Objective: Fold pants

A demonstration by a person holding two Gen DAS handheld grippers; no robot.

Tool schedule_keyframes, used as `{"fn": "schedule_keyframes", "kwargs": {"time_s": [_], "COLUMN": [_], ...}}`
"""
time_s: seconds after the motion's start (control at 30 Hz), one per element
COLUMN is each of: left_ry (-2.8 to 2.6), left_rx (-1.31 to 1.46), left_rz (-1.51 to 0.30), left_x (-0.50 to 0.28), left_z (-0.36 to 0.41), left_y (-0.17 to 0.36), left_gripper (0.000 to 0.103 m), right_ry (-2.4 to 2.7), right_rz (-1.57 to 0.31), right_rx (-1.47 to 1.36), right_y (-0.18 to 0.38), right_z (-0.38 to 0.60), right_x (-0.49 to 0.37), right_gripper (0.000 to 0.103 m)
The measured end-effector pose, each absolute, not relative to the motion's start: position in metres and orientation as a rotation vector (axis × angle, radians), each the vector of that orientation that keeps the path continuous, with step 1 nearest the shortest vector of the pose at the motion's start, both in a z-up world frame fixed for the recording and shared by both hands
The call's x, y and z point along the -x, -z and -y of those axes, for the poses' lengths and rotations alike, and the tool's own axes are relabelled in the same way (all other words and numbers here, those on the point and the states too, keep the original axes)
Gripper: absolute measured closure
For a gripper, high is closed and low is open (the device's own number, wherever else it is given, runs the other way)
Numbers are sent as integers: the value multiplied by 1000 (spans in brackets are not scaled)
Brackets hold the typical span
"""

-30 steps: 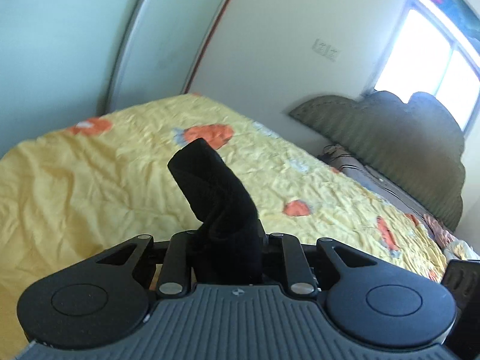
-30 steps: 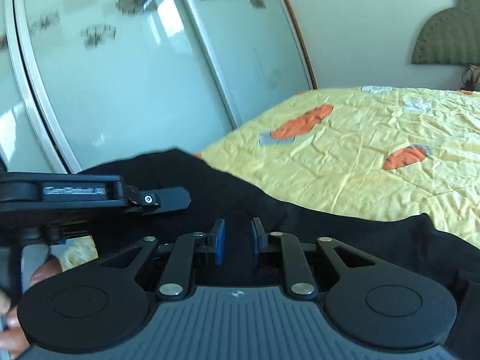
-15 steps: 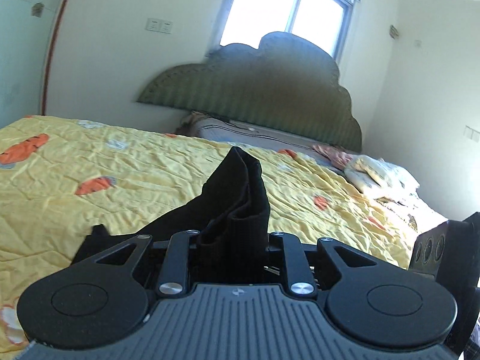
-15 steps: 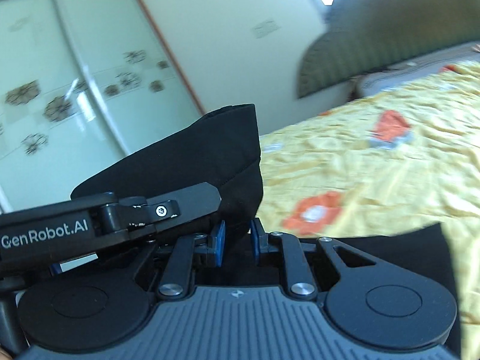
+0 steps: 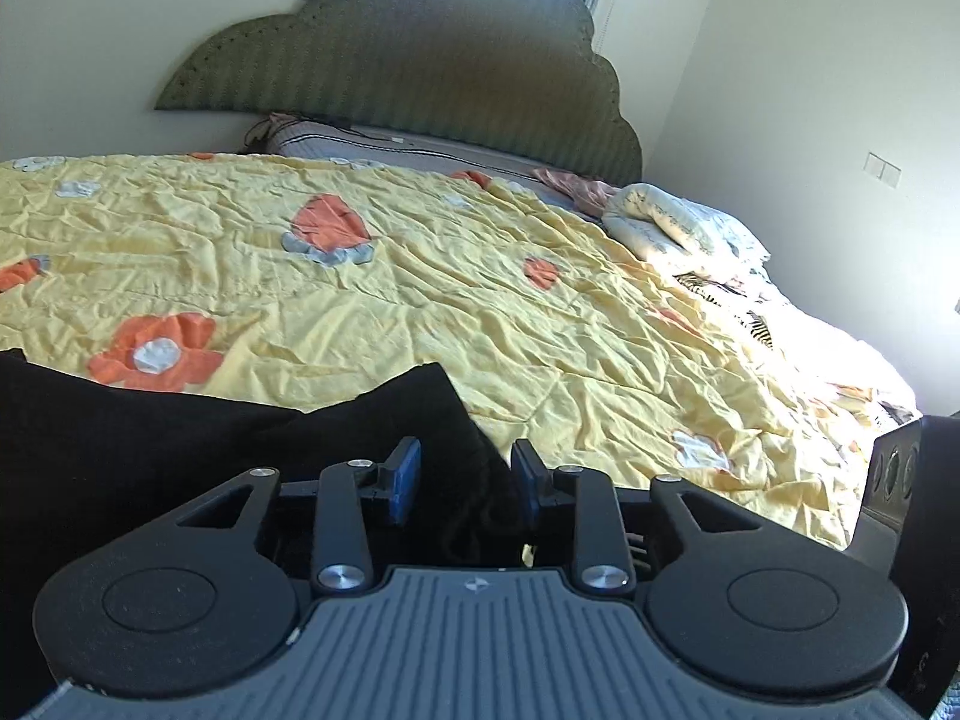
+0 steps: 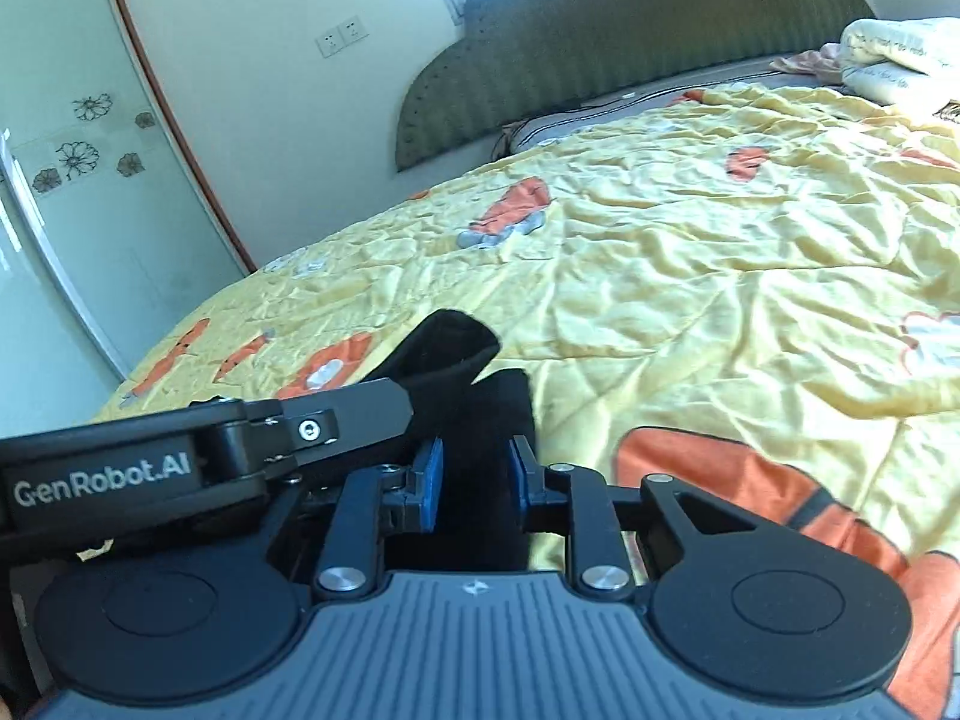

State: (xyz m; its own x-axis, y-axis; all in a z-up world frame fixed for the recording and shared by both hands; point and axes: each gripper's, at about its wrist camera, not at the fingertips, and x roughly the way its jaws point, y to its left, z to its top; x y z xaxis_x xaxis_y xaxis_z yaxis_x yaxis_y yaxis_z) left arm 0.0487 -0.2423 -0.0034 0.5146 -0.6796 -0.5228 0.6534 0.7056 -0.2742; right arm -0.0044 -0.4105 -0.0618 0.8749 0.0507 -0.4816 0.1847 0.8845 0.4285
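Left gripper point(image 5: 463, 474): blue pads point(image 5: 403, 477) parted, black pants point(image 5: 150, 438) bunched in the gap between them, a peak of fabric rising just ahead of the tips; cloth sits nearer the right pad, contact with the left pad not evident, so jaws read as open around the fabric rather than clamped. Bulk of the pants spread to the left of this gripper and low in view, lying on the yellow quilt point(image 5: 480, 300) with orange flower patches. Ahead of the tips: wrinkled quilt, then a green scalloped headboard point(image 5: 408, 72) against the far wall; rolled cream bedding point(image 5: 666, 222) ahead and to the right. Right gripper point(image 6: 471, 483): pads likewise parted, a dark strip of pants point(image 6: 474, 396) running forward through the gap and curling up into a rounded fold just past the tips; fabric not visibly pinched on either side, jaws open. Left gripper's side arm point(image 6: 180, 456), lettered GenRobot.AI, crossing in from the left of the right gripper and overlapping the same fold of cloth. Beyond the right gripper: quilt, headboard, wall sockets point(image 6: 342, 39); frosted wardrobe door point(image 6: 66, 180) with flower decals far to the left.
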Motion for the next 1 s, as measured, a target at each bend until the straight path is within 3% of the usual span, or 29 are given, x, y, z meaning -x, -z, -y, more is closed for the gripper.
{"fn": "schedule_keyframes", "kwargs": {"time_s": [0.07, 0.13, 0.23, 0.43, 0.6, 0.83, 1.0], "left_ry": [826, 829, 746, 477, 463, 505, 585], "left_rx": [56, 73, 108, 6, -108, -192, -205], "left_rz": [-626, -593, -536, -591, -753, -567, -624], "left_x": [-44, -43, -48, -75, -86, -43, -34], "left_z": [239, 228, 198, 148, 120, 102, 100], "left_y": [-5, -17, -34, -29, 11, 3, 12], "left_gripper": [59, 41, 28, 28, 33, 30, 29], "right_ry": [134, 229, 189, -146, -112, -64, -55], "right_rz": [-489, -445, -375, -427, -619, -529, -567], "right_rx": [-497, -489, -507, -389, -198, -225, -255], "right_y": [62, 58, 45, 34, 57, 34, 40], "right_z": [423, 433, 435, 376, 348, 361, 360], "right_x": [16, 32, 46, 27, 15, 48, 56], "right_gripper": [80, 80, 77, 73, 70, 69, 69]}}
